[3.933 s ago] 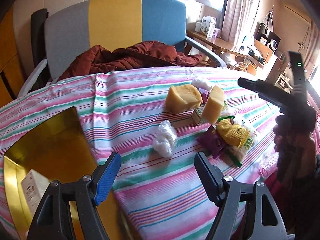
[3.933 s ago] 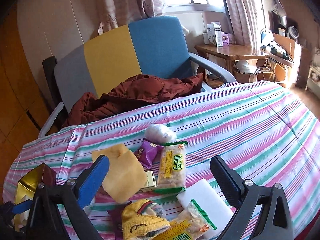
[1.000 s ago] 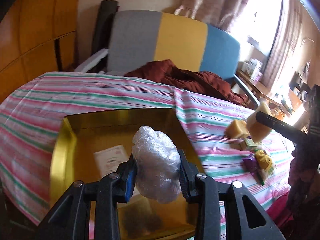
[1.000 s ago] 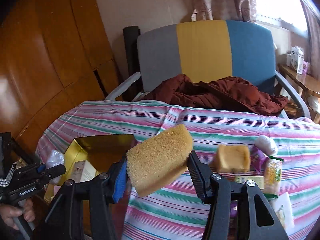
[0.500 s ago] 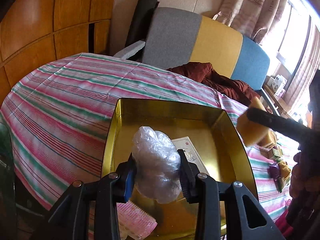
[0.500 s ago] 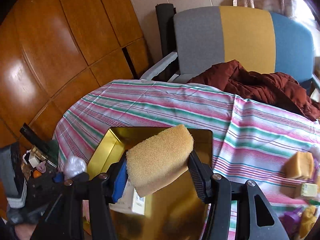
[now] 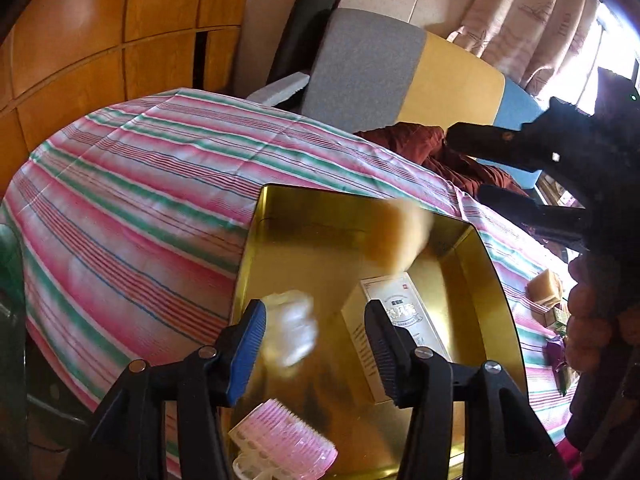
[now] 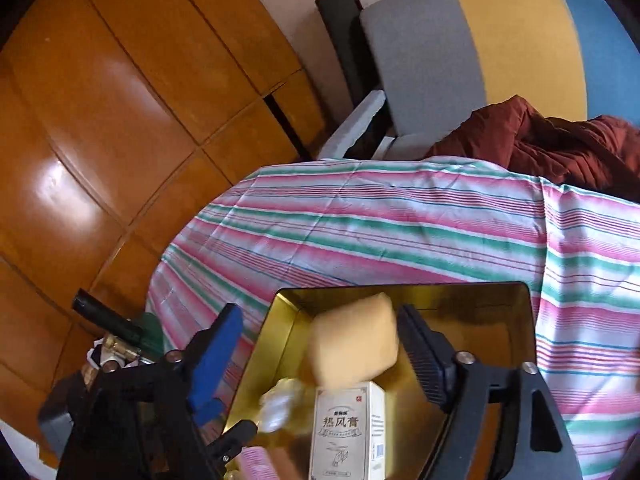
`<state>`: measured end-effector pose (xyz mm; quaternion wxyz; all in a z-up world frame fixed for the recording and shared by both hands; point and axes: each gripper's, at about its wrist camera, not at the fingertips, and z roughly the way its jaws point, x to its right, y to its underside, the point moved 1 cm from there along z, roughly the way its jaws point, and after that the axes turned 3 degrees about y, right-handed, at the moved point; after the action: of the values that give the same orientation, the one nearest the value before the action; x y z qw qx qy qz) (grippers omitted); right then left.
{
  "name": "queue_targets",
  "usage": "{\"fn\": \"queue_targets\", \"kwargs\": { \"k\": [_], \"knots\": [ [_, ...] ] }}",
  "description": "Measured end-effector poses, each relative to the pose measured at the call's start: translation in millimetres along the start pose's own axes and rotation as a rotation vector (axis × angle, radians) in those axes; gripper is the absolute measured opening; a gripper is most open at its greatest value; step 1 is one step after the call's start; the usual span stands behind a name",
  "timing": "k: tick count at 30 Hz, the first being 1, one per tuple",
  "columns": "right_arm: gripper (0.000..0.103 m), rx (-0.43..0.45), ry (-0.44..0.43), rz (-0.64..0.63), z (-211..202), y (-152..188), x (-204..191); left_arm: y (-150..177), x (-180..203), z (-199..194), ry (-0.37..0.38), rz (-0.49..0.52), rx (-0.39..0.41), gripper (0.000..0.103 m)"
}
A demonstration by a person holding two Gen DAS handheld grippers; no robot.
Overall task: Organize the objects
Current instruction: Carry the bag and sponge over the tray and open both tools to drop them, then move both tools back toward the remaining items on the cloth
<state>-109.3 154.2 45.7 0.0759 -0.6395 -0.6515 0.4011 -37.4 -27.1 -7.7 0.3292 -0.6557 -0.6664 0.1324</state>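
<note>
A gold tray [image 7: 248, 248] [image 8: 528, 320] stands on the striped tablecloth. My left gripper [image 7: 314, 312] is open above it, and a crumpled clear plastic bag [image 7: 292, 328] [image 8: 280, 404], blurred, drops free between the fingers. My right gripper [image 8: 318, 314] is also open over the tray, seen in the left wrist view as dark fingers [image 7: 500, 140] at upper right. A yellow sponge [image 8: 354, 344] [image 7: 396, 236], blurred, falls loose into the tray. Inside lie a white box [image 7: 396, 320] [image 8: 348, 428] and a pink brush [image 7: 280, 444].
A second sponge [image 7: 544, 286] and snack packets [image 7: 558, 344] lie on the cloth right of the tray. A grey, yellow and blue armchair [image 8: 480, 48] with a red-brown jacket [image 8: 560, 148] stands behind the table. Wooden panelling [image 8: 120, 120] lines the left.
Both grippers opened over the tray. The plastic bag left my left gripper and the sponge left my right gripper; both are dropping into the tray.
</note>
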Motion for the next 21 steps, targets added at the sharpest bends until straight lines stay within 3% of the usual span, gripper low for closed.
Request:
{"fn": "queue_targets", "kwargs": {
  "k": [10,21],
  "knots": [
    [0.087,0.001,0.077,-0.058,-18.9,33.8,4.0,11.3,4.4,-12.3,-0.047,0.025,0.009,0.052],
    [0.094,0.072,0.195,-0.105,-56.2,66.3,19.7,22.4,27.2,-29.1,-0.066,0.108,0.042,0.052]
  ]
}}
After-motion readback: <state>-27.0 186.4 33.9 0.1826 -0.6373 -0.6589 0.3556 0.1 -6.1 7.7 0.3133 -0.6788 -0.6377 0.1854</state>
